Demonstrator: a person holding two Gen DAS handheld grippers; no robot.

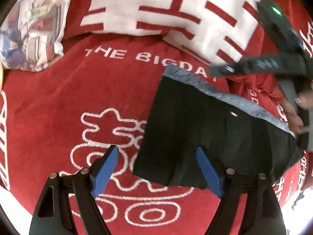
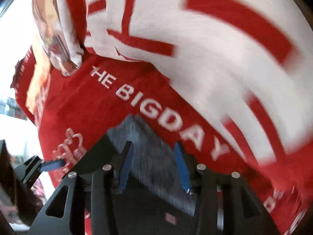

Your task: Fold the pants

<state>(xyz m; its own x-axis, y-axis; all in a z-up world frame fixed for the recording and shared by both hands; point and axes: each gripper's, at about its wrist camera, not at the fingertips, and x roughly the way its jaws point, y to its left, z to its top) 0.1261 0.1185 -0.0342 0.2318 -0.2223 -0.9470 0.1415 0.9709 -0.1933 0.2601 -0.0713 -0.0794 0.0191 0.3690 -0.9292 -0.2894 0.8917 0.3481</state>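
Observation:
The black pants (image 1: 211,133) lie folded into a rectangle on the red blanket, with a grey fleece lining (image 1: 225,94) showing along the far edge. My left gripper (image 1: 158,152) is open and empty, hovering over the near left corner of the pants. My right gripper (image 2: 154,146) is open, its blue fingers above the grey lining (image 2: 152,152) at the far edge; the view is blurred. The right gripper also shows in the left wrist view (image 1: 260,66) at the upper right, held by a hand. The left gripper's blue finger shows at the left of the right wrist view (image 2: 55,164).
A red blanket (image 1: 64,101) with white lettering "THE BIGDAY" covers the surface. A red and white folded blanket (image 1: 156,9) lies behind the pants. A patterned pillow (image 1: 33,29) sits at the far left.

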